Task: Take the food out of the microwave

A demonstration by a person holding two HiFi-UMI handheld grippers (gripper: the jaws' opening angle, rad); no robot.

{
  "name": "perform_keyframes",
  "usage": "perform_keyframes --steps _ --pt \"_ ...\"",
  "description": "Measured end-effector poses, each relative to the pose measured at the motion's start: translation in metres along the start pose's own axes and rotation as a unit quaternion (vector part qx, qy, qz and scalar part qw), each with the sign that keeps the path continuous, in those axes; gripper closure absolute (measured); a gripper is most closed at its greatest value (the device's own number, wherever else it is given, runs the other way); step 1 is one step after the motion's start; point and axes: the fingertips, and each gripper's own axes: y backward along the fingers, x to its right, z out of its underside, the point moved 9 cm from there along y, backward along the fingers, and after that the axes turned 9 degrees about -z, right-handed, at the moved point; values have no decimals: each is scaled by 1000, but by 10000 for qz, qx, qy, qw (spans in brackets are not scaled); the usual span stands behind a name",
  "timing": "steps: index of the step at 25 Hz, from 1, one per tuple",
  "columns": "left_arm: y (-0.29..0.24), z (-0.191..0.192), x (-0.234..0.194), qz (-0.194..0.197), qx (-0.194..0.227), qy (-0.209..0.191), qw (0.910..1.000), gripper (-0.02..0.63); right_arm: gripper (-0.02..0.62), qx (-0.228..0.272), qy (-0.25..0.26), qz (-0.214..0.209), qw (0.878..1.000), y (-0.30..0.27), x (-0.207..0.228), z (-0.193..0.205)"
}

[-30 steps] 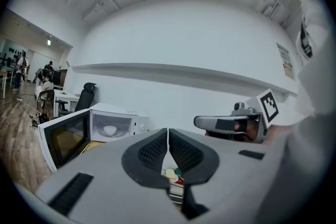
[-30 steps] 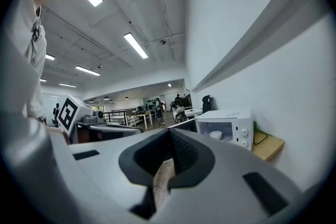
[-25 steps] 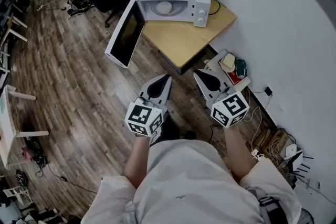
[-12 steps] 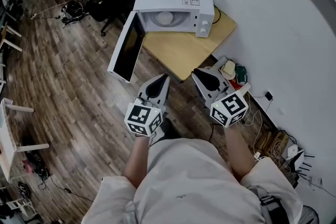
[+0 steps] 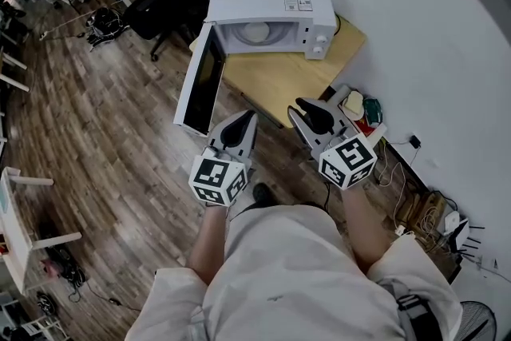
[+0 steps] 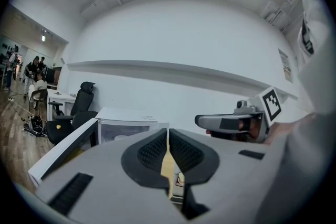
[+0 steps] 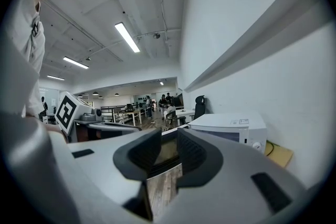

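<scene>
**Short of the microwave, both grippers empty. Watch the door.**

Left to right:

- Door (image 5: 200, 84): swung fully open, sticking out past the table (image 5: 279, 80) edge toward me. It sits just ahead of my left gripper. If I drift left on the way in, I could clip it, slam it, or shove the microwave.
- Left gripper (image 5: 251, 117): jaws together, nothing between them. It can't take anything as it stands, so I'd have to spread the jaws before any reach, or it just pokes the food.
- Microwave (image 5: 267, 0): at the back of the table, cavity facing me. Food (image 5: 255, 32) is a pale round thing on the cavity floor, untouched. I can't tell if it's a plate or a bowl, so rim grip is a guess. A bad pinch could tip or spill it on the way out over the sill.
- Right gripper (image 5: 297, 105): jaws opening, gap is bare, held off the table's near corner. Both grippers are well apart from the food.
- Clutter (image 5: 355, 104) and cables (image 5: 407, 196) lie on the floor by the wall. It's a trip risk if I step right.
</scene>
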Motion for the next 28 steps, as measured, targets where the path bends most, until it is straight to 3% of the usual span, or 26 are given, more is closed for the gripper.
perform_keyframes --steps 14,24,28 --pt "0 26 -43 -51 -257 288 9992 591 449 -538 -96 -3 9985 -42 -7 22" --pt "-27 43 -62 -309 -459 521 9971 541 422 -852 -136 -203 9961 -73 30 44" --pt "-47 43 -71 -379 -534 503 9966 525 412 -1143 514 -115 9920 -91 50 44"
